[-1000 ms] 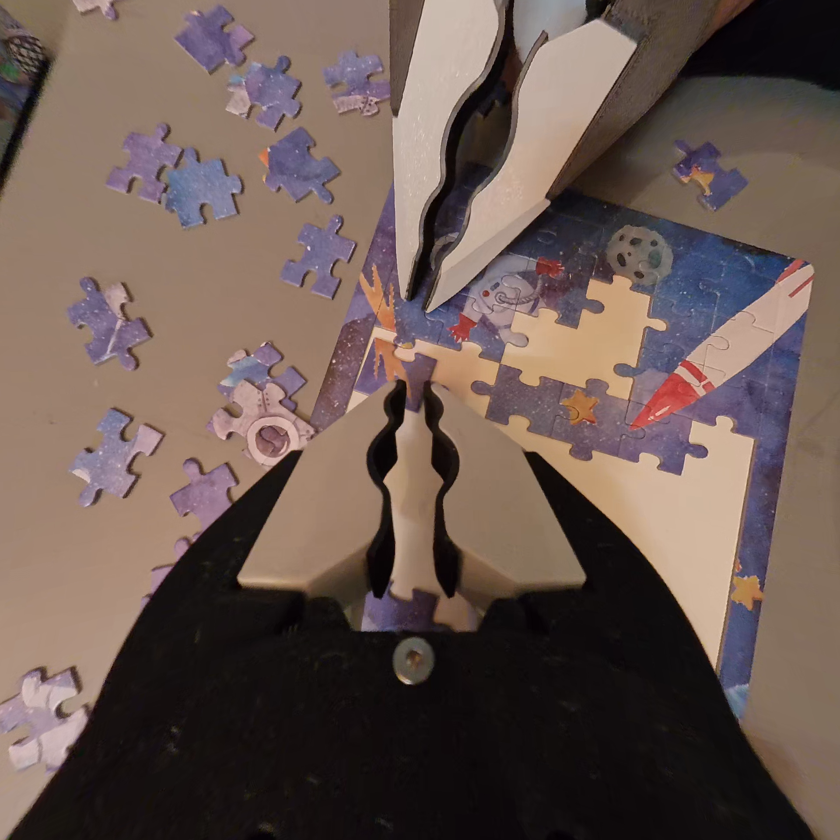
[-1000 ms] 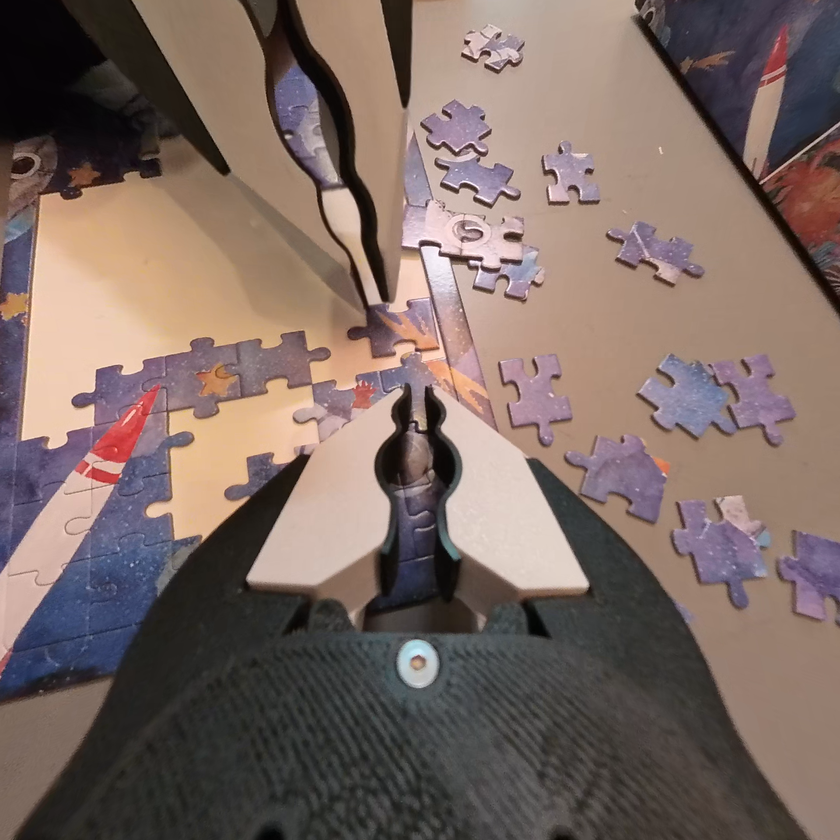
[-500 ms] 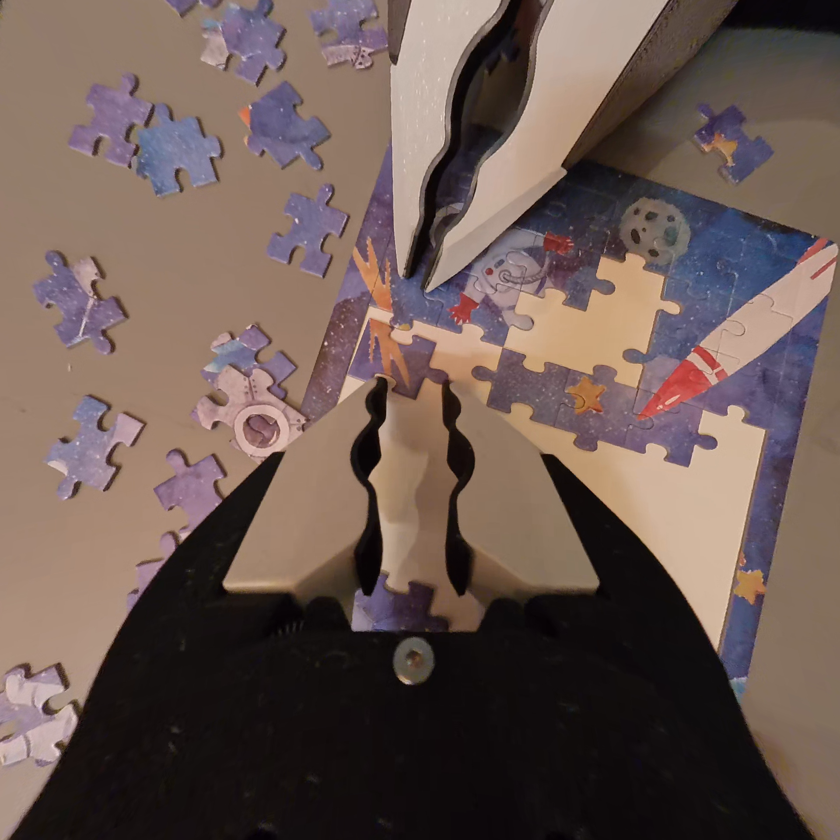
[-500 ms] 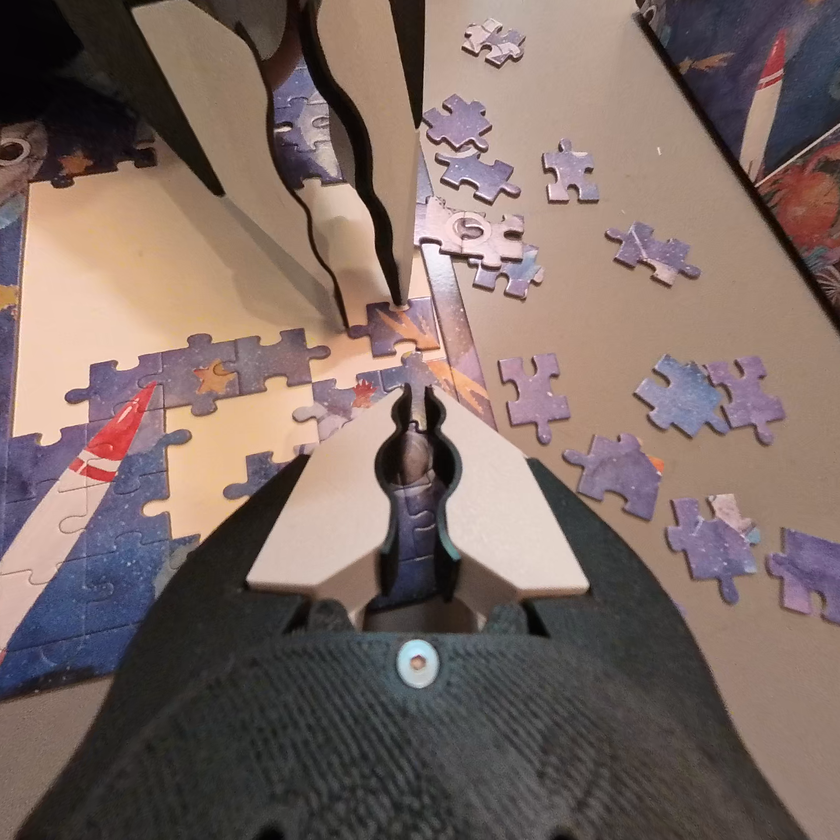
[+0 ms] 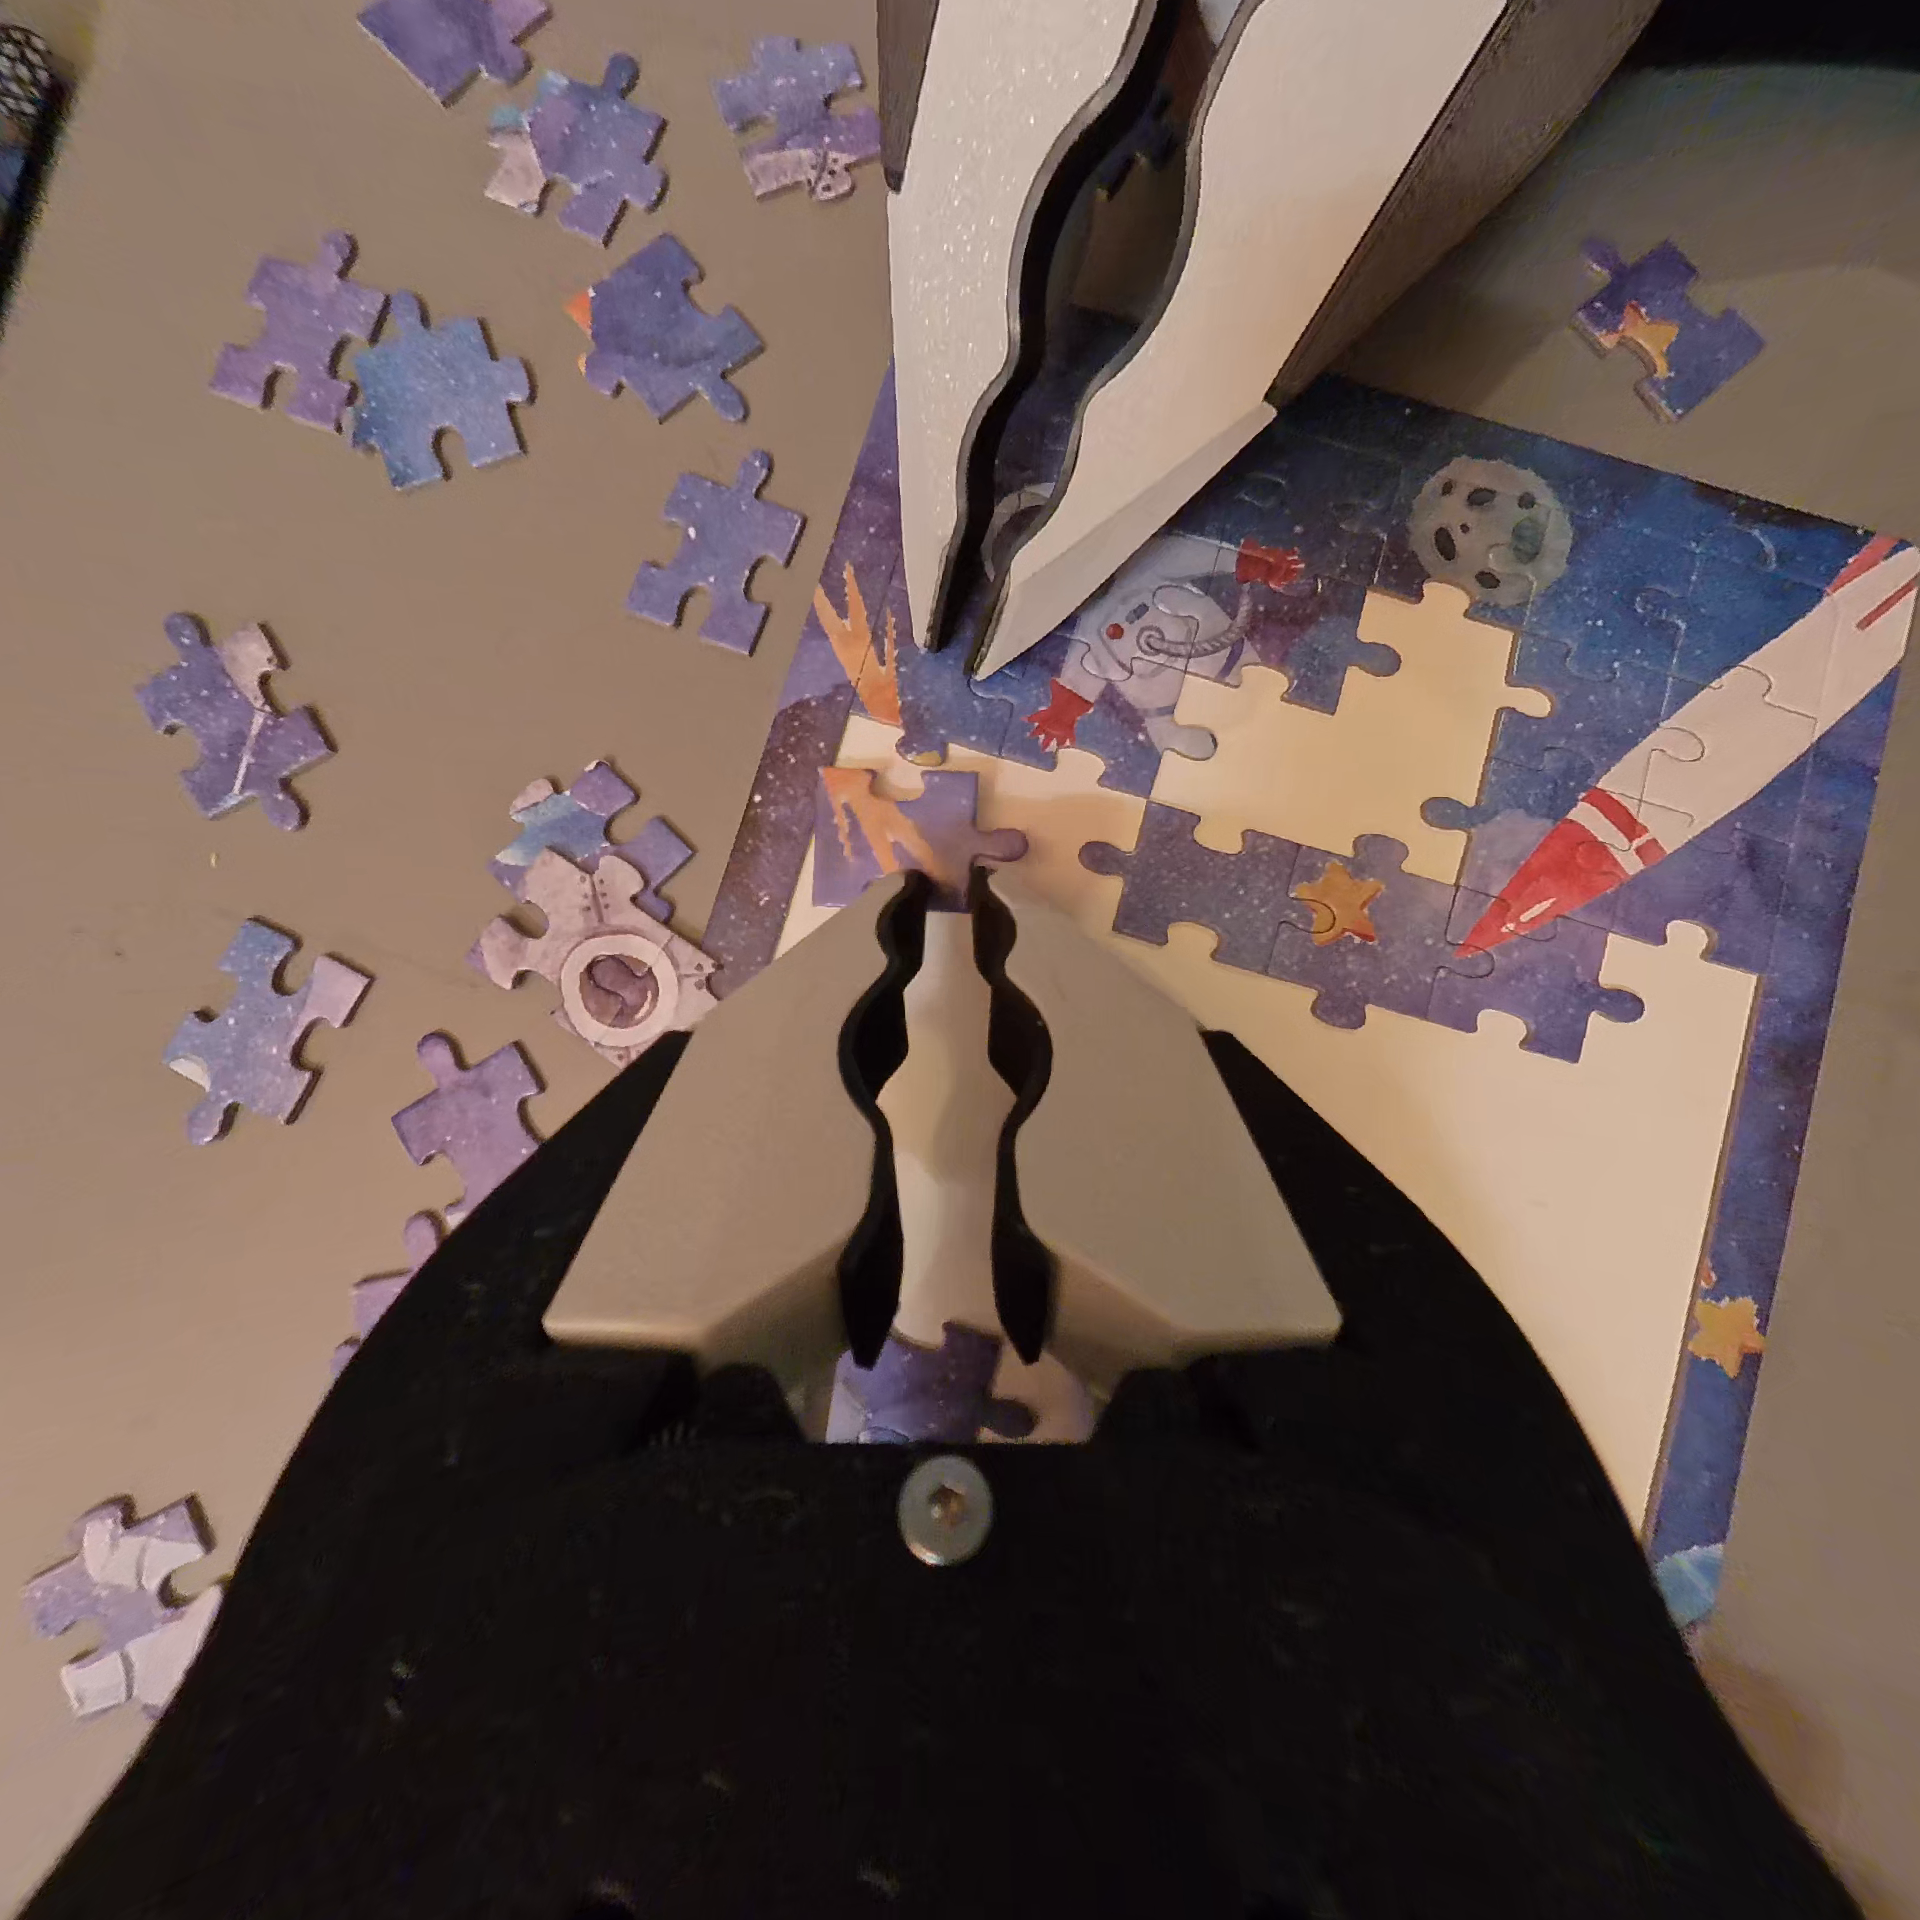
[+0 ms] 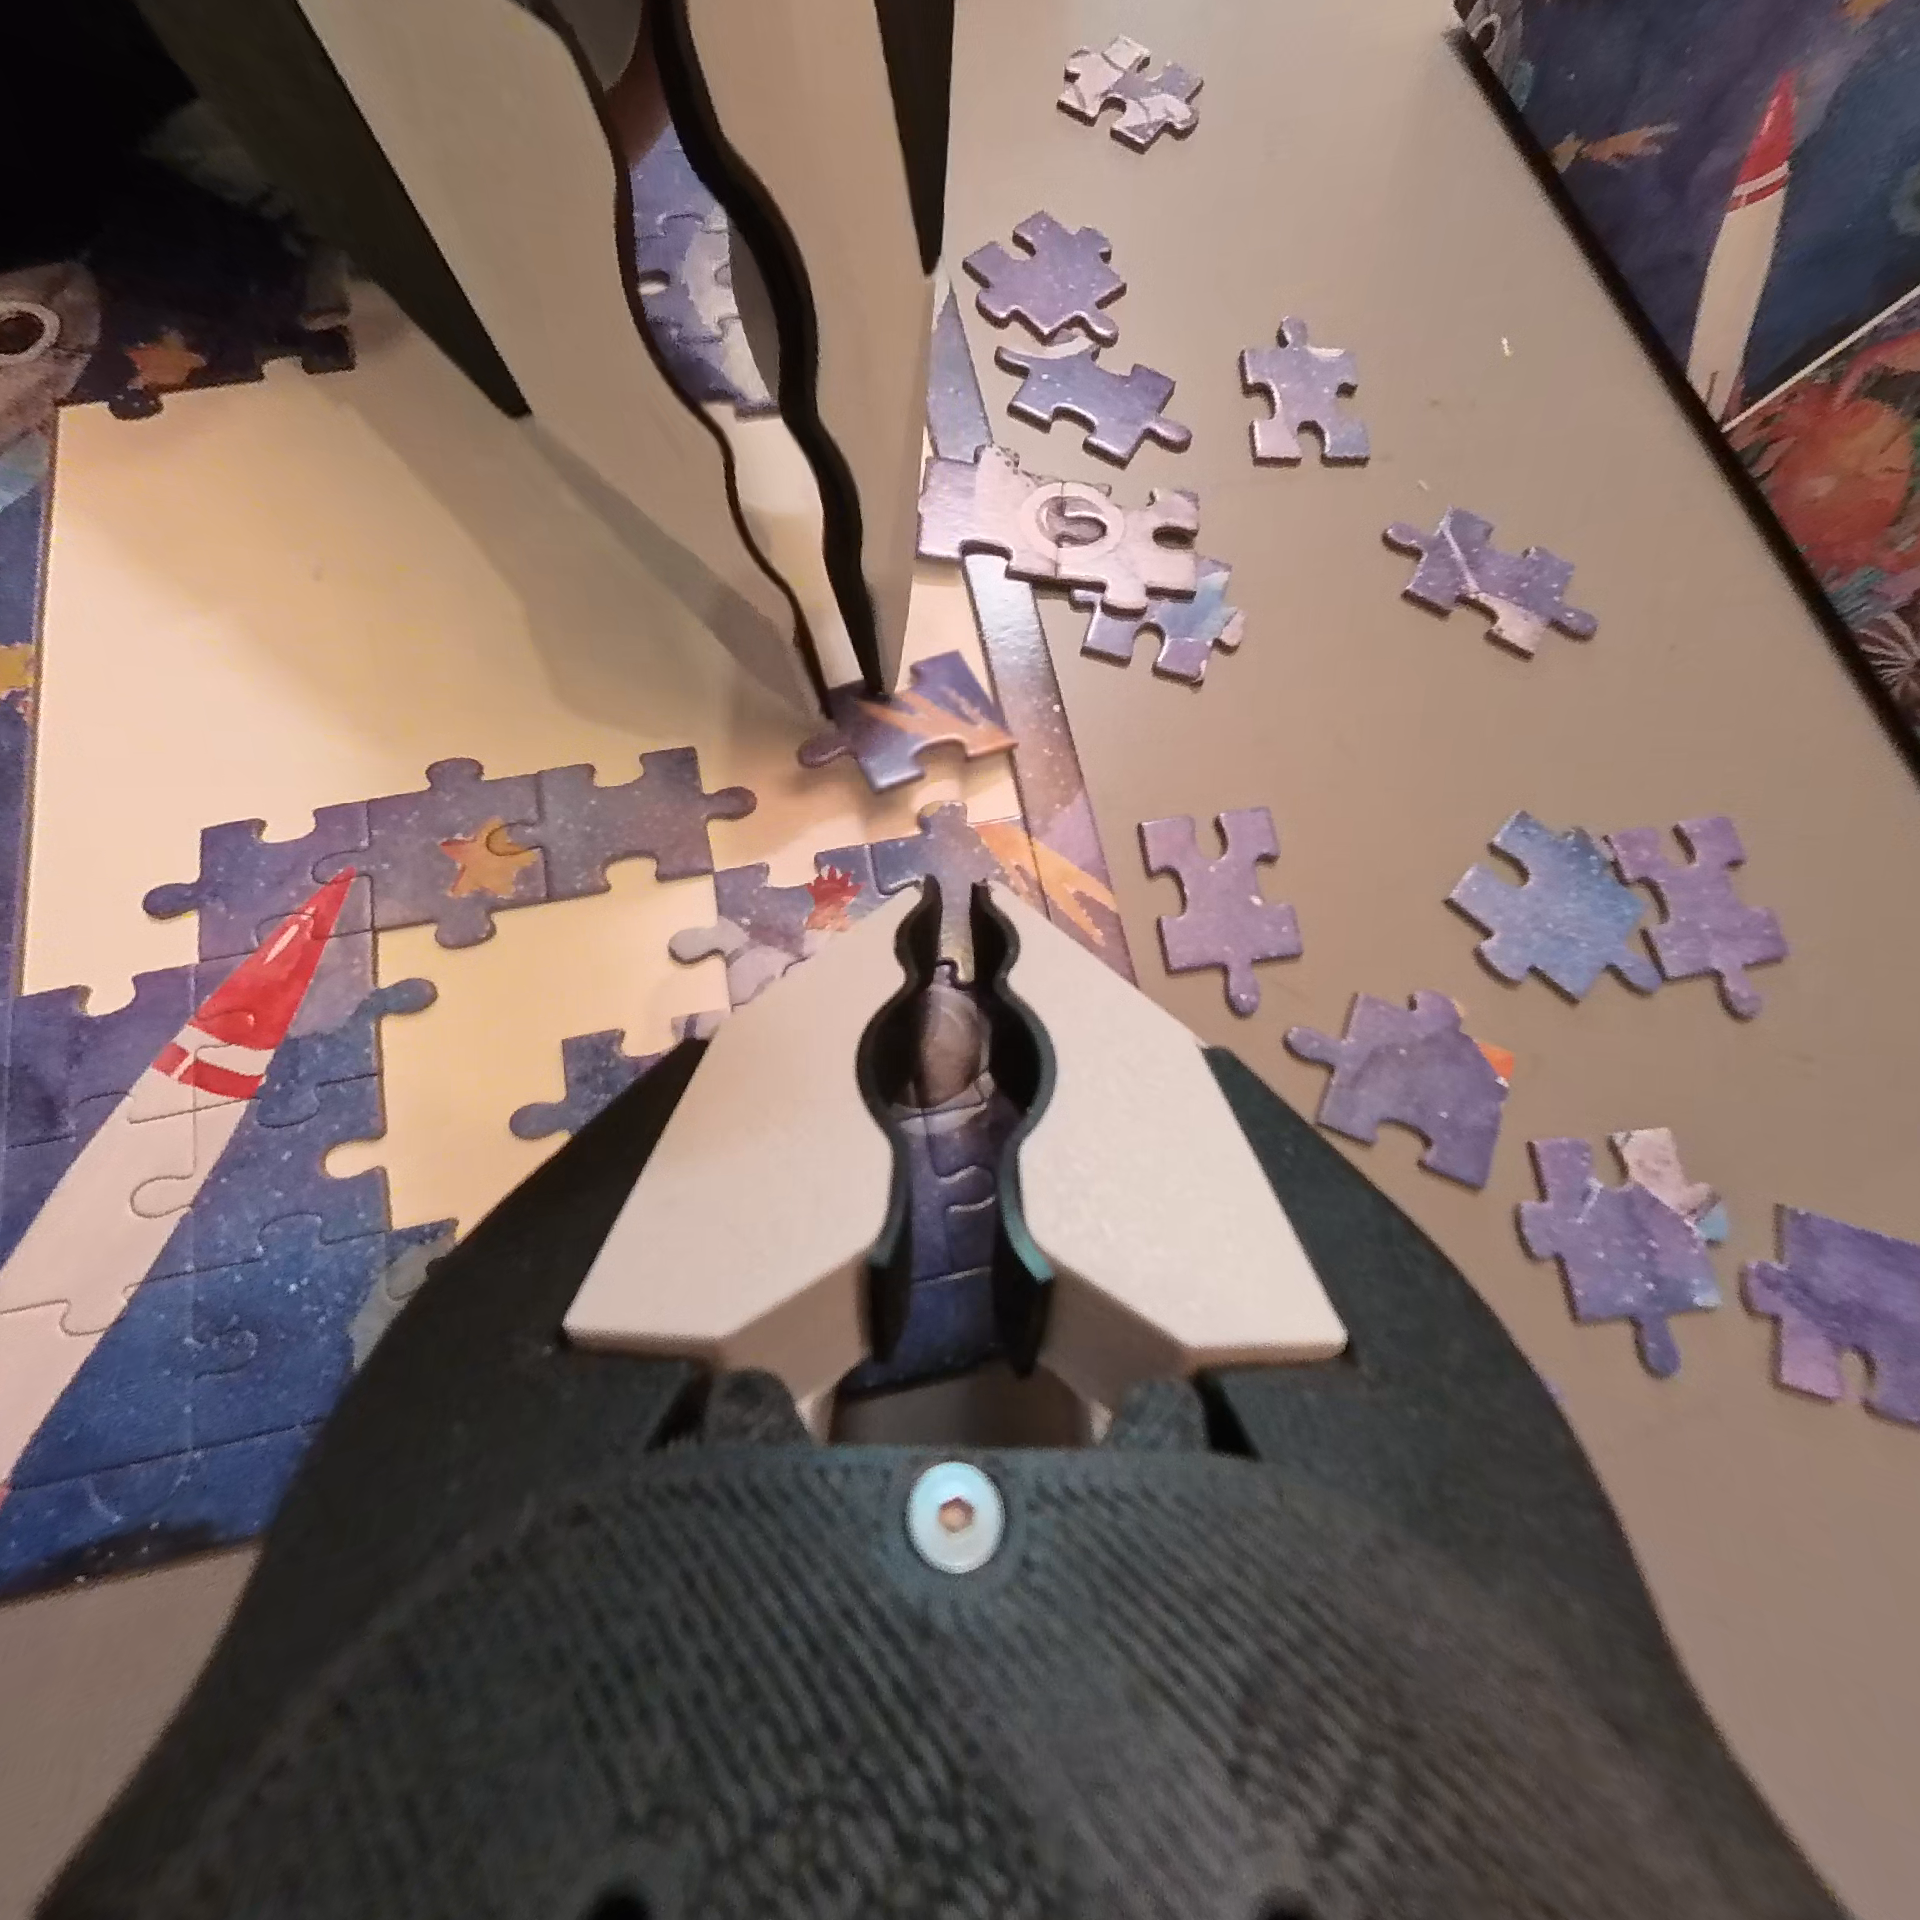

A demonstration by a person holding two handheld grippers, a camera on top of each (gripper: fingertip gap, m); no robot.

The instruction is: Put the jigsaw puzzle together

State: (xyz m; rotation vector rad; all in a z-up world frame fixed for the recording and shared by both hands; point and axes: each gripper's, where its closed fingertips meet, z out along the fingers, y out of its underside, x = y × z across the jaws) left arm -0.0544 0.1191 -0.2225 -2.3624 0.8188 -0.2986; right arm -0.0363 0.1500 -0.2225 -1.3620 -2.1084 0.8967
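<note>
Pinching with a very narrow gap, the left gripper (image 5: 940, 888) has its two dark pads at the near edge of one puzzle piece (image 5: 904, 831), the blue one with an orange streak. The small tab of this piece sits between the fingertips, and the pads seem to press on it from both sides, so I judge it as a grasp and not only a touch. In the right wrist view the same fingers come down steeply on that edge, and the far corner of the piece looks a little raised against the dark frame (image 5: 758, 862) of the puzzle board.

The piece lies in the corner of the bare cream area (image 5: 1351, 1143), just beside the frame. It is not joined: a thin cream strip shows between it and the row of fitted pieces above it, whose knob points towards its notch.

The right gripper (image 5: 961, 665) is clenched almost fully, with only a slit between the pads, and holds nothing. Its tips rest on or just above the fitted pieces beside the astronaut (image 5: 1153, 644); I cannot tell if they touch.

Many loose pieces (image 5: 436, 384) lie on the grey table (image 5: 416, 623), well apart from both grippers.
</note>
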